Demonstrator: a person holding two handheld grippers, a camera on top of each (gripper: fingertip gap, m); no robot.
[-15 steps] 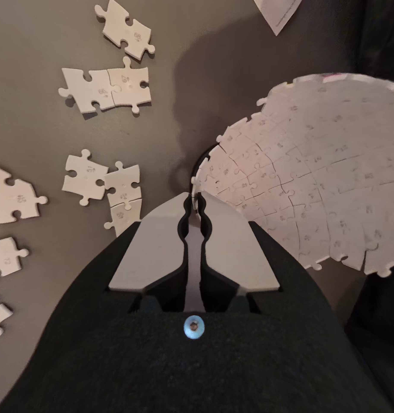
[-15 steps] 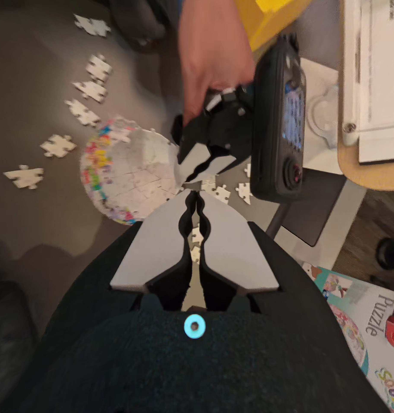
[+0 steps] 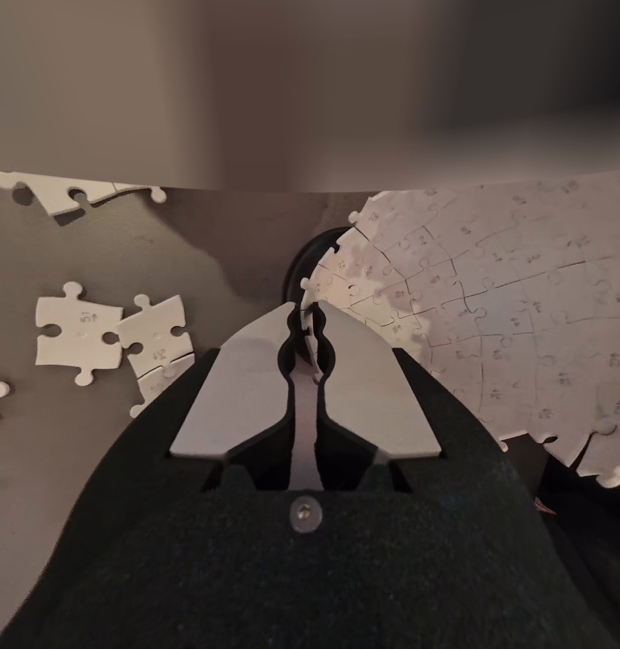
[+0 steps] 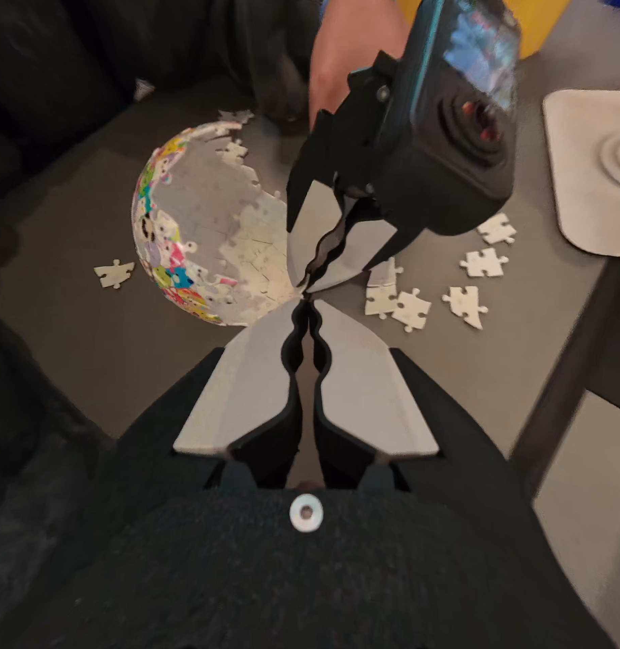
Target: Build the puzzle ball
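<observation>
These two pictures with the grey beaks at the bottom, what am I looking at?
No robot: a person holds a pincer tool in each hand, each carrying a camera that looks along its two fingers. One picture comes from the left gripper, which is shut on the rim of the half-built puzzle ball. The other comes from the right gripper, shut, seemingly holding nothing; it also shows the left tool opposite, held by a hand. Loose puzzle pieces lie white side up on the grey table.

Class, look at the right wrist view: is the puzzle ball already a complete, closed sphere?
No, the puzzle ball is an open shell showing its pale inside, and loose pieces lie on the table.
</observation>
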